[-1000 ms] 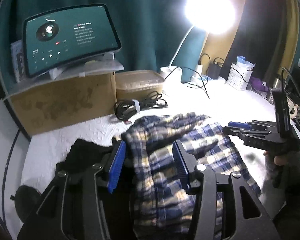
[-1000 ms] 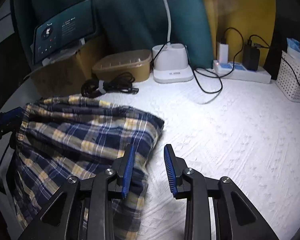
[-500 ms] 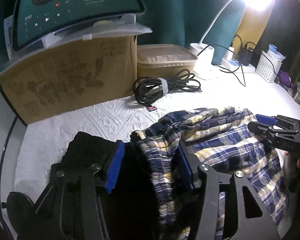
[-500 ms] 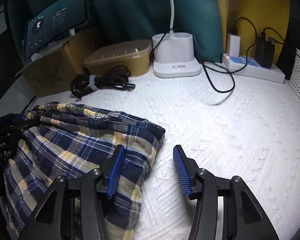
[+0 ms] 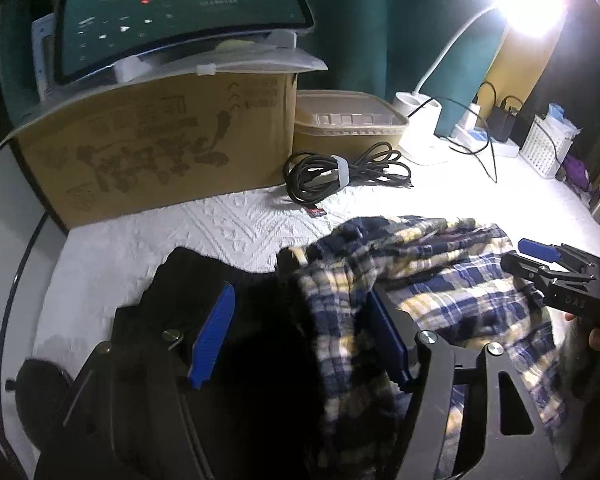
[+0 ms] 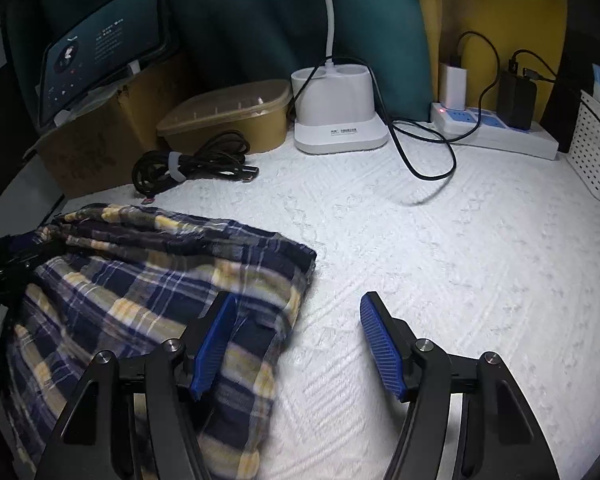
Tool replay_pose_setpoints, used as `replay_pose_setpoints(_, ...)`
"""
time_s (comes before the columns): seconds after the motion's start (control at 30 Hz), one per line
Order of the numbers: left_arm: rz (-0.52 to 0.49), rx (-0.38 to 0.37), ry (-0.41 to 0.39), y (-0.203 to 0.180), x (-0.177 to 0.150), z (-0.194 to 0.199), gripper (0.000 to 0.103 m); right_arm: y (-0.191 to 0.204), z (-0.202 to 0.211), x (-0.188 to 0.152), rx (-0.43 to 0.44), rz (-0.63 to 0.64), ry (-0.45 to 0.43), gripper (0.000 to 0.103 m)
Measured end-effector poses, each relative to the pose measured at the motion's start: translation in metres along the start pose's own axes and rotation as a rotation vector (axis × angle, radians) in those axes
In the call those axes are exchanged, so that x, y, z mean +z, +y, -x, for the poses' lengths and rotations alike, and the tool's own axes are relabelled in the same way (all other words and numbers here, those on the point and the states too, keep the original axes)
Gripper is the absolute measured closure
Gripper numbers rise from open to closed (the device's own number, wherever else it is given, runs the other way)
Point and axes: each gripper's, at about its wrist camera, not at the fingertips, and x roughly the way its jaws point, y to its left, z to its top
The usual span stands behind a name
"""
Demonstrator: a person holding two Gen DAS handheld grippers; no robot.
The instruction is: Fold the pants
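The left gripper [image 5: 300,340] has its fingers spread wide, and a bunched fold of the pants [image 5: 440,280] hangs between them, lying against the right finger but not pinched. If they close here they may catch several layers at once and drag the fold crooked. A dark cloth [image 5: 196,280] lies just under the left finger and could be snagged along with it. The right gripper [image 6: 296,344] is also spread open, its left finger over the pants' near corner, its right finger above bare desk [image 6: 460,260]. Beyond the fingers, the cable bundle [image 6: 192,164] lies near the pants' far edge; a sweeping fold could snag it.
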Motion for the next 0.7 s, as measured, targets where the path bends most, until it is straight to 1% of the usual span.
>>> replay_pose_setpoints(0.07, 0.020, -0.006, -0.006, 0.000, -0.006, 0.009, 0.035, 0.006, 0.007, -0.004, 0.005, 0.011, -0.004, 0.036)
replay_pose_setpoints(0.2, 0.023, -0.018, -0.017, -0.004, -0.018, 0.022, 0.035, 0.020, 0.015, -0.013, 0.013, 0.042, -0.003, 0.036)
replay_pose_setpoints(0.4, 0.029, -0.024, -0.003, -0.004, -0.036, 0.028, 0.035, 0.033, 0.024, -0.031, 0.011, 0.065, 0.021, 0.036)
replay_pose_setpoints(0.7, 0.055, -0.048, 0.032, -0.004, -0.066, 0.028, 0.035, 0.038, 0.031, -0.059, 0.001, 0.067, 0.059, 0.036)
